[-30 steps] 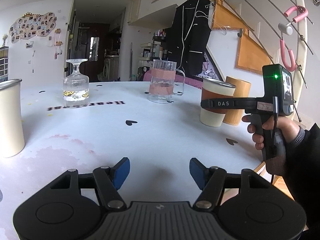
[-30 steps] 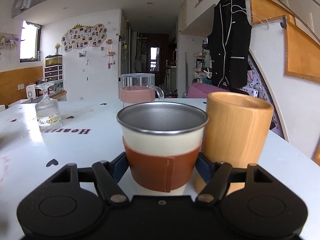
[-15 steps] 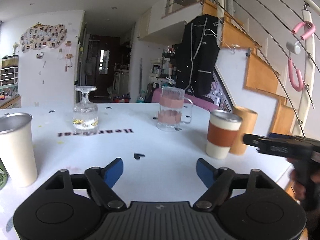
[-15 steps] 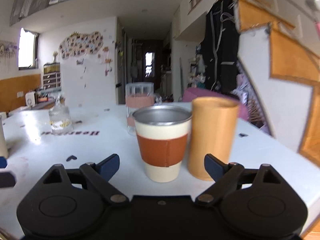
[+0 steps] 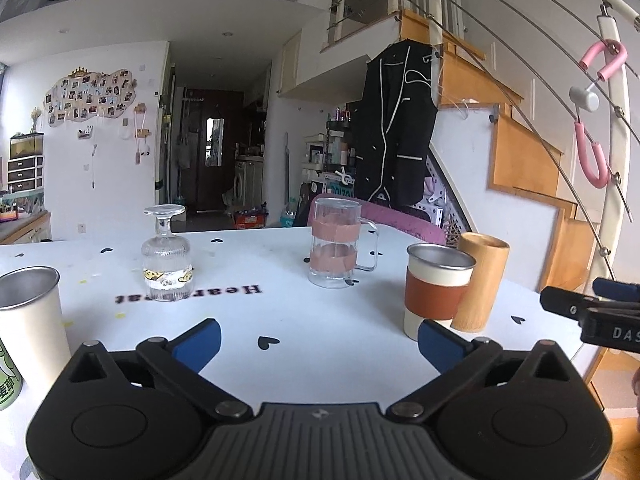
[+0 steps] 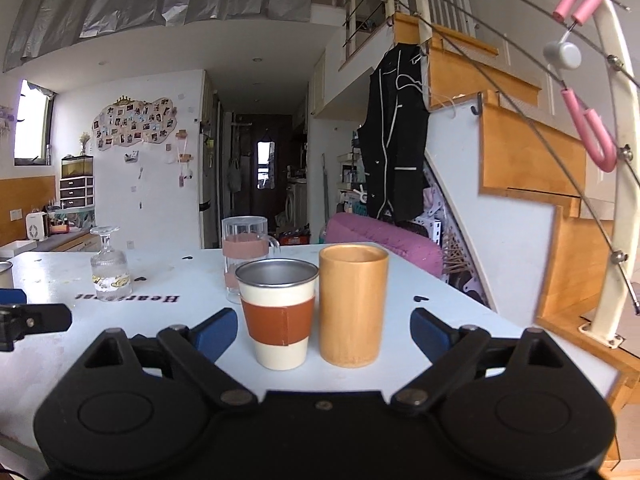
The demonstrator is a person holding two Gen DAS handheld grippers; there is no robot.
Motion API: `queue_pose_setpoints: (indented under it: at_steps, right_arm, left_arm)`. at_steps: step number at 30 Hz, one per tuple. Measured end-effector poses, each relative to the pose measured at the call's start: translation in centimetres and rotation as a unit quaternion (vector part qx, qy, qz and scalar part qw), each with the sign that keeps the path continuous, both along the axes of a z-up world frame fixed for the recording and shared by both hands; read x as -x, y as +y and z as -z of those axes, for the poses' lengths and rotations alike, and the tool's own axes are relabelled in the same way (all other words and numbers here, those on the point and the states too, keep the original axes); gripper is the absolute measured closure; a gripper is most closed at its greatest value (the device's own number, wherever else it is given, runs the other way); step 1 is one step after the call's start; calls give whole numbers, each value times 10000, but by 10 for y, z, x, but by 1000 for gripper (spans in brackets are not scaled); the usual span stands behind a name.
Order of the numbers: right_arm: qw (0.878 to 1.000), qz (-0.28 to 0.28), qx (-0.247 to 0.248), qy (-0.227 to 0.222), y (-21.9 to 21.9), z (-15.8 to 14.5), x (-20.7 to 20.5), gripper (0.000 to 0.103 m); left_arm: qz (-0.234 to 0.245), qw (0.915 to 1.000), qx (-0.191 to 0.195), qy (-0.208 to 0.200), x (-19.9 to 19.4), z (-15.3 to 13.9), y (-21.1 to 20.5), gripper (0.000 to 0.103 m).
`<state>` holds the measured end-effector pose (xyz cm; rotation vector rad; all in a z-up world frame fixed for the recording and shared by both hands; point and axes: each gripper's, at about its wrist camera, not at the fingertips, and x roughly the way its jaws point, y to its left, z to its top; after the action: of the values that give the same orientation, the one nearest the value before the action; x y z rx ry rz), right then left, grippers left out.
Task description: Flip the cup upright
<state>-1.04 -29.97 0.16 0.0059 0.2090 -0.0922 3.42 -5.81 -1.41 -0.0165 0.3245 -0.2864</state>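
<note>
sleeved cup point(image 6: 279, 316): upright on white table point(image 6: 420, 284), rim up, brown sleeve, touching or just beside bamboo cup point(image 6: 352, 304)
right gripper point(image 6: 322, 334): jaws wide, holding nothing, short of the cup
left gripper point(image 5: 318, 344): jaws wide, holding nothing, over table
goblet point(image 5: 167, 254): upside down, far left
glass mug point(image 5: 335, 254): upright, behind sleeved cup
steel tumbler point(image 5: 30, 320): upright, left edge

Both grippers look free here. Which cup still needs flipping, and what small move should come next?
Probably send the open left gripper forward and left toward the stemmed glass. It is the only cup standing upside down, foot up, while the sleeved cup, wooden cup and glass mug stand mouth up. The right gripper is open too, but farther off.
</note>
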Motion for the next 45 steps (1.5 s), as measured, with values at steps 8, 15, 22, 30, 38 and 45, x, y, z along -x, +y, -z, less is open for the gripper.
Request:
queue_pose_setpoints:
  at_steps: [8,15,22,30,38,45]
  right_arm:
    - [9999,31,122,32,4,-3,14,3]
    - [9997,63,215,56,8,-4,17,2]
    - [9997,34,211,120,9,-2,18,2]
    - [9997,32,213,126,9,-1,18,2]
    - [9997,30,215,135,9,-1,18,2]
    - [9997,27,214,145,9,1,17,2]
  left_arm:
    - [-26,10000,-60,25,3,3,-9,0]
    - [-71,10000,-59,1,5,3,-8,0]
    - [-92,9999,-75,-29,6,3,-9,0]
    - [-90,9999,-81,-29,7,3,-9,0]
    - [-94,9999,-76,-25,7,3,-9,0]
    - [-90,9999,-78,-13,7,3,-8,0]
